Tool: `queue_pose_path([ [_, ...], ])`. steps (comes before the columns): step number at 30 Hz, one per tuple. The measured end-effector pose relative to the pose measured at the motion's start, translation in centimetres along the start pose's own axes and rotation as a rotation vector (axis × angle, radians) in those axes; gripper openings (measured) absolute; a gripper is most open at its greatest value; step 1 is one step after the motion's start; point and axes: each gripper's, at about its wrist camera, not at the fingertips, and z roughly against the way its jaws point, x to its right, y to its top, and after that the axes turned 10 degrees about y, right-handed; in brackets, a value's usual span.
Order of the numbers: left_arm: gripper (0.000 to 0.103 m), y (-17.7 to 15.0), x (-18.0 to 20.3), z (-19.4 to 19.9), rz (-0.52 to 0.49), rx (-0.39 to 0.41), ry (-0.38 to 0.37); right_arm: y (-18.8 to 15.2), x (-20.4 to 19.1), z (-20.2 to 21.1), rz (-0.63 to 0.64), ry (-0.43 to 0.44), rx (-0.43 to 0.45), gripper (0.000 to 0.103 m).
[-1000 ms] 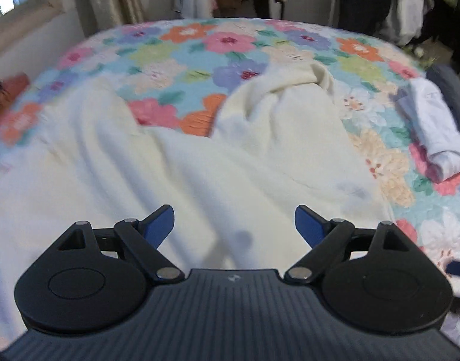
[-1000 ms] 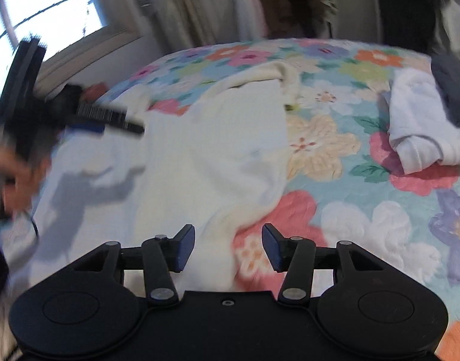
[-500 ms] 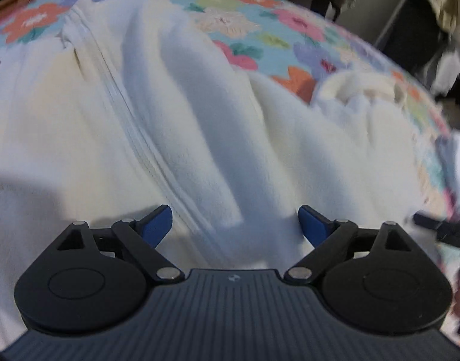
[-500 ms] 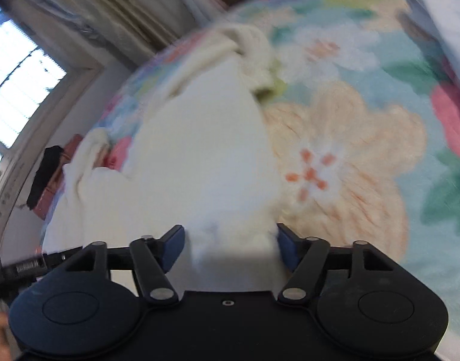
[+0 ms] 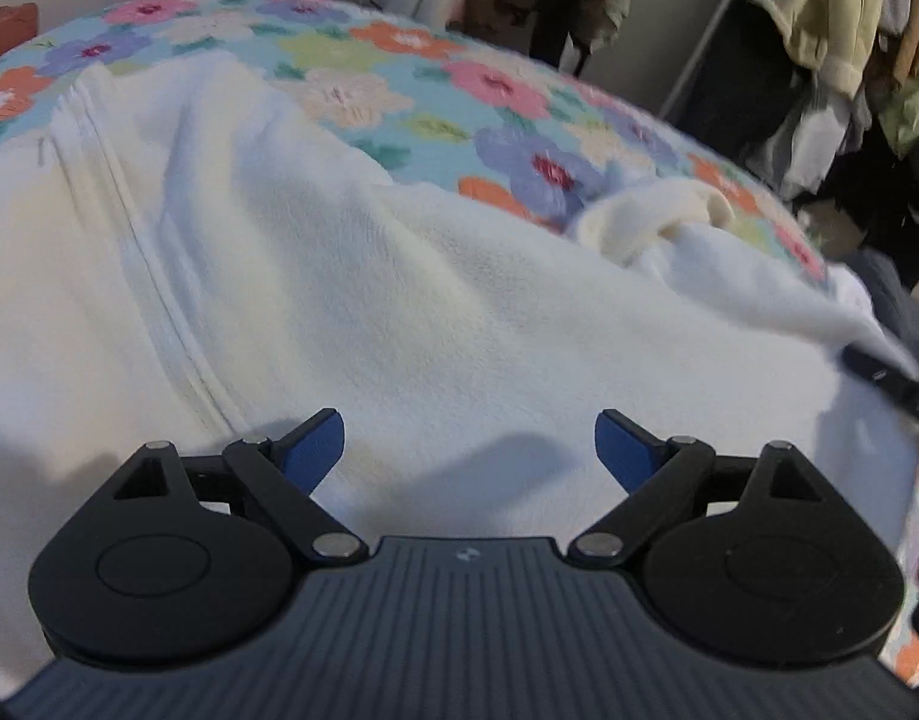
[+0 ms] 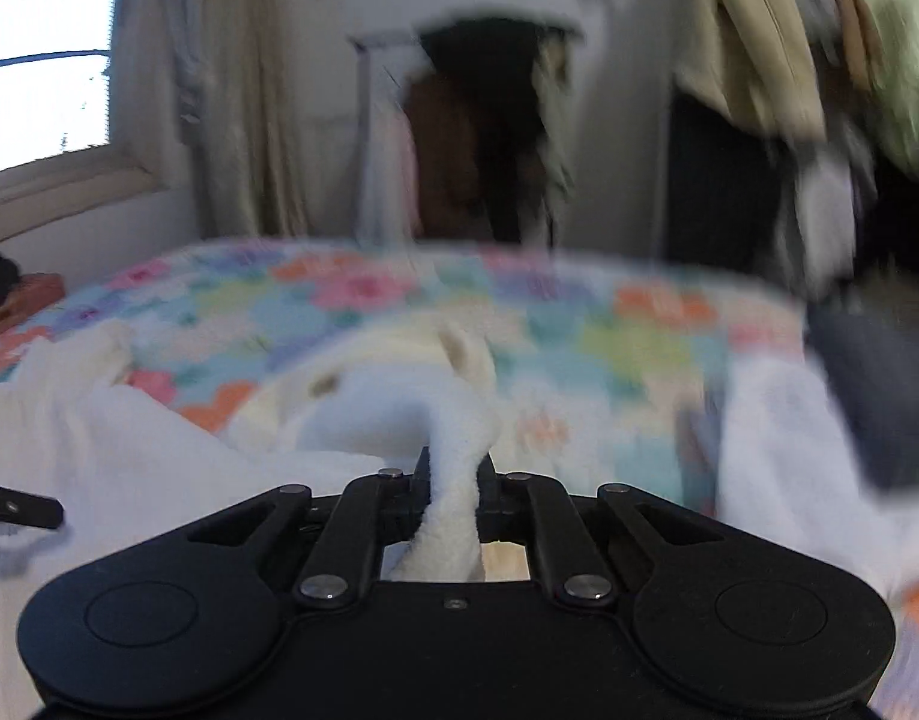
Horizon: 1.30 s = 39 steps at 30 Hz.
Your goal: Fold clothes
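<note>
**Fleece jacket: the first fold is only beginning**

Left wrist view: the left gripper (image 5: pixel 468 447) is hovering released, with jaws wide apart, just above the cream fleece jacket (image 5: pixel 399 300). The jacket is lying spread on the flowered bedspread (image 5: pixel 399 90), its zipper (image 5: pixel 159 300) running down the left part. At the right edge, the right gripper (image 5: pixel 885 375) is lifting a corner of the fabric.

Right wrist view: the right gripper (image 6: pixel 453 483) is clenched on a strip of the cream fleece jacket (image 6: pixel 453 420), and the picture is blurred. Another white garment (image 6: pixel 777 450) is lying to the right.

In my judgement no fold is finished yet; nearly all folding is left.
</note>
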Motion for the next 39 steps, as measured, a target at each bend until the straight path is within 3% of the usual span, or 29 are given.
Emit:
queue_pose_path([
  [4, 0.091, -0.7, 1.5, -1.7, -0.096, -0.047, 0.083, -2.0, 2.3, -2.2, -0.144, -0.006, -0.080, 0.010],
  [6, 0.091, -0.9, 2.1, -1.7, -0.140, -0.042, 0.108, -1.9, 2.5, -2.3, -0.174, -0.001, -0.069, 0.011],
  [8, 0.091, -0.9, 2.1, -1.4, -0.128, -0.037, 0.076, -1.7, 2.1, -1.6, -0.189, 0.024, -0.034, 0.012],
  [10, 0.091, -0.7, 1.5, -0.9, -0.068, -0.039, -0.004, -1.0, 1.2, -1.1, -0.181, 0.091, 0.010, 0.013],
  [14, 0.091, -0.4, 0.2, -0.1, 0.056, -0.041, -0.159, -0.3, -3.0, 0.7, -0.025, 0.269, 0.032, 0.015],
  [16, 0.091, -0.5, -0.1, 0.1, 0.088, -0.040, -0.204, -0.6, -5.8, 0.9, 0.066, 0.389, -0.017, 0.015],
  [19, 0.091, -0.6, 0.1, -0.1, 0.100, -0.041, -0.223, -2.5, -9.4, 0.1, 0.135, 0.526, -0.164, 0.015],
  [23, 0.091, -0.6, 0.4, 0.4, 0.092, -0.030, -0.298, -5.7, -12.3, -1.0, 0.209, 0.586, -0.297, 0.015],
  [27, 0.091, -0.9, 1.8, 0.5, 0.006, -0.054, -0.382, -6.5, -13.1, -1.0, 0.180, 0.664, -0.334, 0.015],
  [29, 0.091, -1.3, 3.0, 0.0, -0.069, -0.081, -0.335, -6.3, -13.2, -0.5, 0.201, 0.670, -0.340, 0.017],
  [33, 0.091, -2.6, 4.8, -2.0, -0.197, -0.168, -0.179, -5.2, -11.8, 0.6, 0.182, 0.638, -0.333, 0.030],
  [35, 0.088, -2.4, 4.6, -2.0, -0.179, -0.167, -0.182, -4.9, -10.7, 1.4, 0.168, 0.611, -0.327, 0.036],
  [37, 0.083, -2.1, 4.0, -1.8, -0.144, -0.167, -0.186, -4.4, -9.5, 2.5, 0.165, 0.555, -0.272, 0.054],
  [39, 0.078, -1.8, 2.9, -1.9, -0.081, -0.169, -0.198, -3.8, -7.9, 3.2, 0.141, 0.505, -0.234, 0.064],
])
